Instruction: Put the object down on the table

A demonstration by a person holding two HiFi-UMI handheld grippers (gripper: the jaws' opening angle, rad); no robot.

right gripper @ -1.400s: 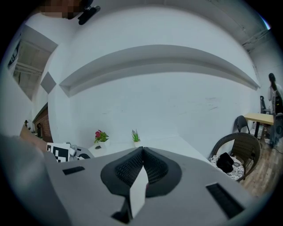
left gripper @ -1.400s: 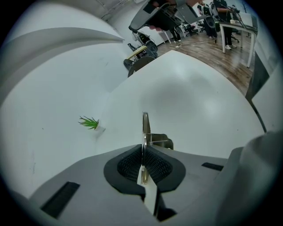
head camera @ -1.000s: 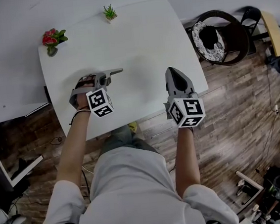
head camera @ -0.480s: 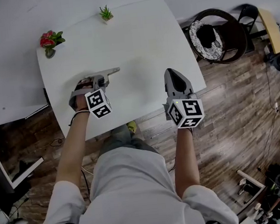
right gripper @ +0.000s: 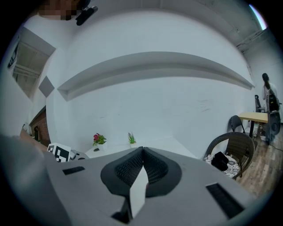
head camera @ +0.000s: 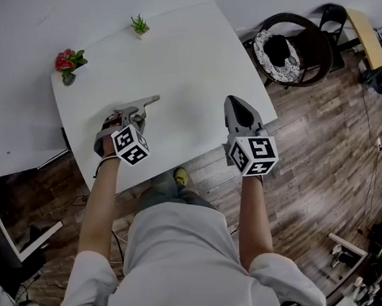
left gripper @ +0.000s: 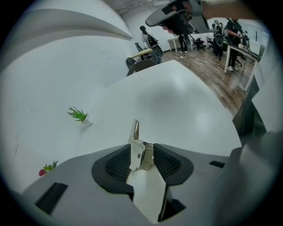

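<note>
The left gripper (head camera: 136, 112) has just been opening its 2 jaws wide, with the metal object (left gripper: 139, 151) loose between them on the white table (head camera: 187, 54), while the right gripper (head camera: 233, 100) is closed and empty.

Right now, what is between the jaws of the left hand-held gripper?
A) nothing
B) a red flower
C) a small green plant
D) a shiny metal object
D: the left gripper view shows a shiny metal object between the pads of the left hand-held gripper, whose jaws have just been opening and stand apart.
</note>
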